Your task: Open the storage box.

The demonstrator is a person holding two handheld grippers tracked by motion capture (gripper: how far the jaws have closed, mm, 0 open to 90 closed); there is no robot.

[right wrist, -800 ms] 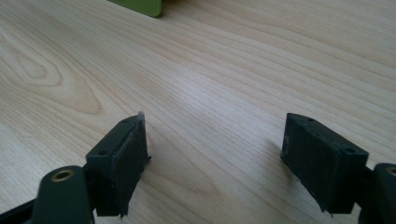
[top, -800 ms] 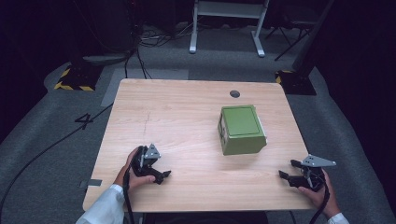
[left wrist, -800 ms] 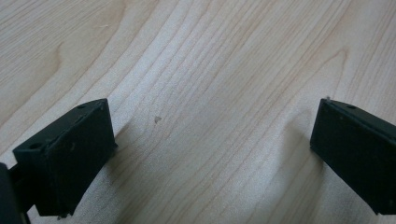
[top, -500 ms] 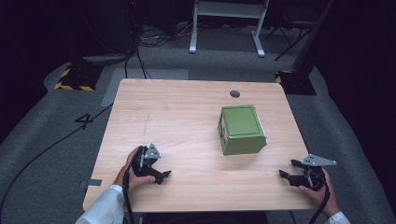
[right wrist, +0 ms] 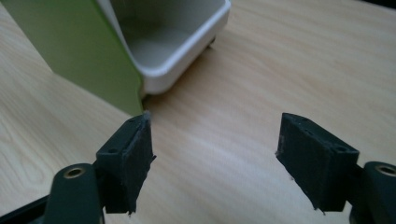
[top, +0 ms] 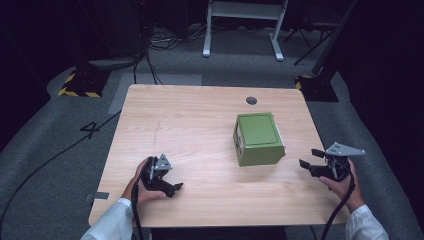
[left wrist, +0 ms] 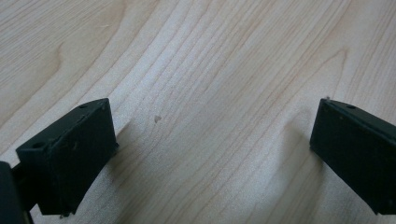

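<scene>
Green box (top: 258, 138) lying on side, right of table (top: 190, 120) centre. Right gripper (top: 311, 160) wide open, empty, near box; left gripper (top: 175, 187) open, idle. Box to be approached level, wall straddled squarely before closing.

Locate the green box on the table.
In the high view the green box sits right of the table's centre, just below the dark hole, left of the right gripper.

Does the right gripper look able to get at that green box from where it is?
Probably yes. The right gripper sits beside the green box with open jaws facing it, and bare table lies between.
</scene>
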